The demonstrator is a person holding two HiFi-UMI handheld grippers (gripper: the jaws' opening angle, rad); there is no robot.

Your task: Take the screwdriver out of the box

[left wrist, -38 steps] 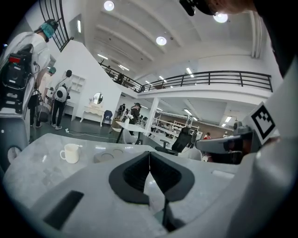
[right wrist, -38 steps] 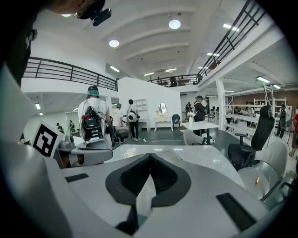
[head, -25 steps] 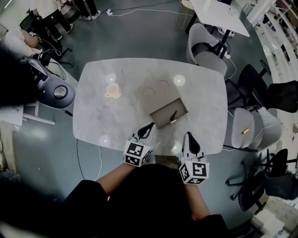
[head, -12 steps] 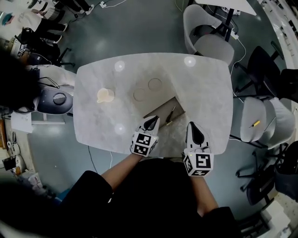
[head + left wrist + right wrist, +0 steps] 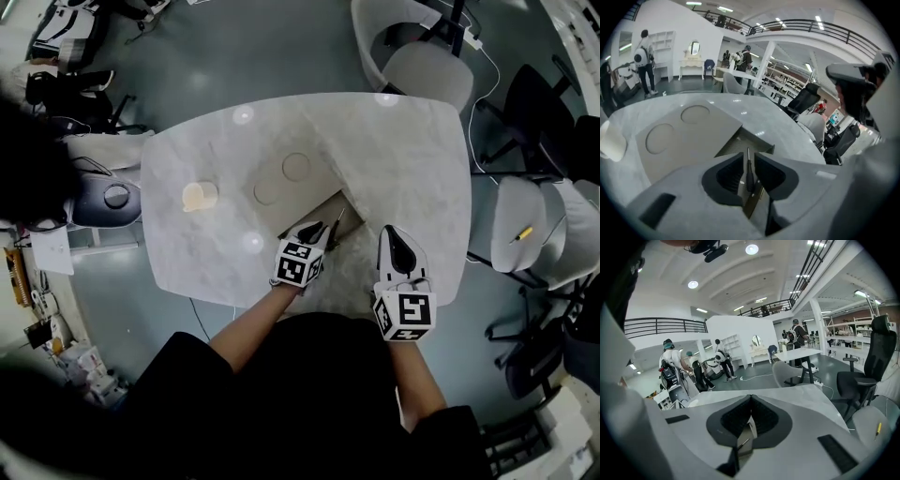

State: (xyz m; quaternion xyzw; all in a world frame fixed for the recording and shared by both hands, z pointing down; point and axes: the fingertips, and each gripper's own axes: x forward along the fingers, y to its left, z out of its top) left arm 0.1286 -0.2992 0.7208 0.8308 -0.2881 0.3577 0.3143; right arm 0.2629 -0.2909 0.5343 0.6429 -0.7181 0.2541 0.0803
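A flat cardboard box (image 5: 302, 214) lies open on the marble table (image 5: 412, 159), and its lid panel (image 5: 679, 140) has two round recesses. A slim dark screwdriver (image 5: 335, 225) lies in the tray along its right side. My left gripper (image 5: 314, 229) hangs just above the tray, pointing steeply down. Its jaws are opening to a narrow gap (image 5: 749, 157). The screwdriver (image 5: 749, 172) shows through that gap, and the pads are not pressing on it. My right gripper (image 5: 388, 232) is to the right of the box over bare table, with its jaws shut (image 5: 750, 398) and empty.
A pale cup (image 5: 199, 196) stands left of the box. Grey chairs (image 5: 412, 58) surround the table, and one (image 5: 525, 225) has a yellow pen on its seat. A grey machine (image 5: 114, 197) sits by the table's left edge. People stand far off in both gripper views.
Both grippers have moved forward over the table. The left one has dropped onto the box beside the screwdriver and its jaws have parted slightly. The right one has stayed shut.
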